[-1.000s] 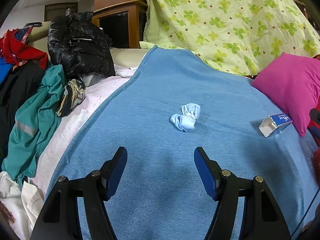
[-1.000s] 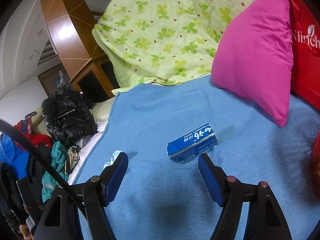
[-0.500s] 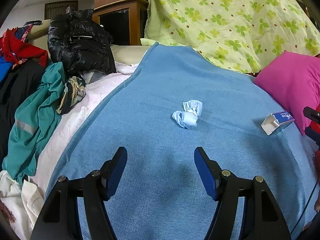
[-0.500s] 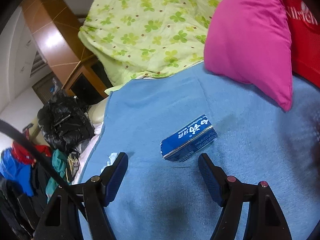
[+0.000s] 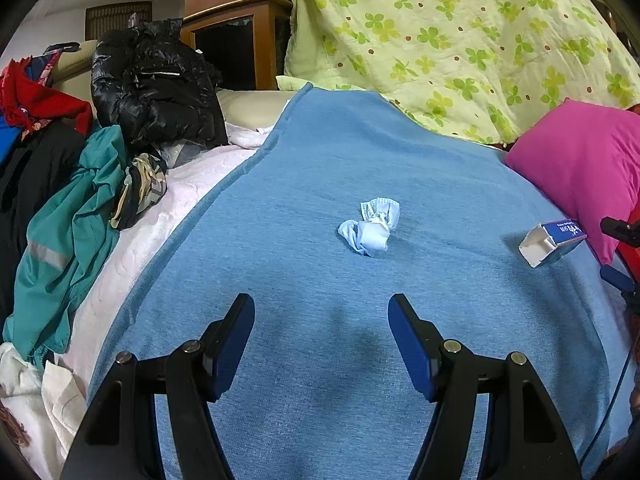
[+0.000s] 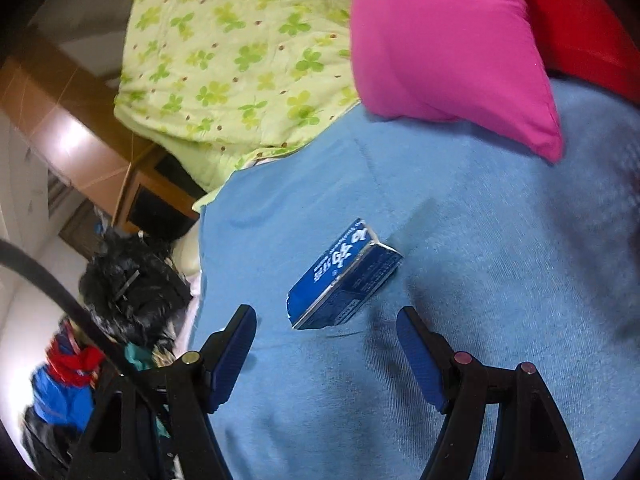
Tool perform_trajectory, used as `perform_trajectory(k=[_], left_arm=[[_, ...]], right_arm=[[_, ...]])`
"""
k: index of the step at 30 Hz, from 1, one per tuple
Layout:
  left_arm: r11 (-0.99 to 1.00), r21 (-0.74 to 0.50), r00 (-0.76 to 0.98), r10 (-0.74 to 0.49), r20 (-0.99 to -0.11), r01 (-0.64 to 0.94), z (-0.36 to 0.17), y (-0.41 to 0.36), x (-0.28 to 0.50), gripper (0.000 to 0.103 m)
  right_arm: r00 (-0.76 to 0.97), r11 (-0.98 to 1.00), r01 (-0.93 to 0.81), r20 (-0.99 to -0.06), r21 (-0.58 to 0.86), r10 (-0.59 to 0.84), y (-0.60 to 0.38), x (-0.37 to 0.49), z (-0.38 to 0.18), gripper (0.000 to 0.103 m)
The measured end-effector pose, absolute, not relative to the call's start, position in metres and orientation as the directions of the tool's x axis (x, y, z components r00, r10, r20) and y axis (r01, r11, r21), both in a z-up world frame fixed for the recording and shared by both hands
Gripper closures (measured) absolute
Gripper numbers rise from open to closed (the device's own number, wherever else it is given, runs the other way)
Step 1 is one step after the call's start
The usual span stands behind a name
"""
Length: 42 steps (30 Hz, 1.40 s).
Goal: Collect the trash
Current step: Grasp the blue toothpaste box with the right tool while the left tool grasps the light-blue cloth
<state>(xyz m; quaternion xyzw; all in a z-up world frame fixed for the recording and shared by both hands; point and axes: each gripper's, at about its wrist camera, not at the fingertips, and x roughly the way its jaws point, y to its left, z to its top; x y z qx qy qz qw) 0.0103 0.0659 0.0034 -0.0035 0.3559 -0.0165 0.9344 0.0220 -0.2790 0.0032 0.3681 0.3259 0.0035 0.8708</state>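
Note:
A crumpled light-blue face mask point(image 5: 370, 226) lies in the middle of the blue blanket point(image 5: 320, 168), a short way ahead of my left gripper point(image 5: 321, 314), which is open and empty. A small blue carton with white lettering point(image 6: 344, 276) lies on the same blanket point(image 6: 500, 280) just ahead of my right gripper point(image 6: 326, 322), whose open jaws hold nothing. In the left wrist view the carton point(image 5: 554, 238) sits at the right with its open white end toward me, and the tips of the right gripper point(image 5: 618, 254) show at the right edge beside it.
A pink pillow point(image 5: 580, 164) lies right behind the carton, also the pink pillow point(image 6: 448, 44). A green clover quilt point(image 5: 460, 36) is heaped at the back. Piled clothes, a black puffer jacket point(image 5: 156, 84) and a teal garment point(image 5: 64, 240), crowd the left side. A red bag point(image 6: 580, 20) sits at far right.
My right gripper has come closer to the blue carton and rolled, so the scene tilts and the carton sits larger and nearer the jaws. The left gripper has stayed put.

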Motion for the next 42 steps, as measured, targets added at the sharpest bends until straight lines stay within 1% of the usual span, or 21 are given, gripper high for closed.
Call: perform_trajectory(k=[10,13,17,22,25,28,33,38,39,41,42], left_arm=[[1.0,-0.009,0.735,-0.028,-0.678,0.03,0.007,0.056,0.03,0.033],[1.0,0.008,0.743,-0.01,-0.67,0.021,0.01,0.052,0.047,0.033],[1.0,-0.004,0.75,-0.014,-0.661,0.015,0.011,0.048,0.071,0.033],[0.998,-0.047,0.749,-0.054,-0.66,0.031,0.004,0.049,0.093,0.033],[0.997,-0.071,0.74,-0.071,-0.669,0.032,-0.001,0.051,0.105,0.033],[0.998,-0.061,0.734,-0.067,-0.676,0.035,-0.007,0.049,0.114,0.031],[0.995,-0.067,0.707,-0.1,-0.7,0.074,-0.017,0.04,0.125,0.028],[0.99,-0.107,0.652,-0.138,-0.746,0.088,-0.032,0.038,0.136,0.028],[0.99,-0.112,0.644,-0.142,-0.752,0.087,-0.034,0.038,0.137,0.028],[0.988,-0.129,0.631,-0.156,-0.76,0.089,-0.038,0.039,0.138,0.028],[0.987,-0.132,0.628,-0.159,-0.762,0.089,-0.039,0.039,0.138,0.028]], right_arm=[[0.765,0.767,0.214,-0.592,0.605,0.254,-0.273,0.051,-0.005,0.027],[0.765,0.744,0.22,-0.585,0.631,0.27,-0.279,0.061,-0.011,0.027],[0.763,0.685,0.232,-0.566,0.691,0.313,-0.289,0.074,-0.02,0.027],[0.731,0.659,0.277,-0.598,0.699,0.327,-0.29,0.093,-0.028,0.025],[0.711,0.661,0.321,-0.634,0.678,0.304,-0.288,0.102,-0.032,0.025],[0.693,0.693,0.364,-0.678,0.622,0.244,-0.284,0.113,-0.031,0.025],[0.652,0.762,0.417,-0.747,0.495,0.128,-0.273,0.128,-0.031,0.025],[0.631,0.789,0.419,-0.769,0.448,0.102,-0.269,0.132,-0.04,0.025],[0.633,0.791,0.415,-0.767,0.449,0.104,-0.269,0.131,-0.041,0.026],[0.637,0.793,0.409,-0.763,0.453,0.107,-0.27,0.13,-0.042,0.041],[0.639,0.788,0.403,-0.76,0.465,0.121,-0.272,0.128,-0.044,0.043]])
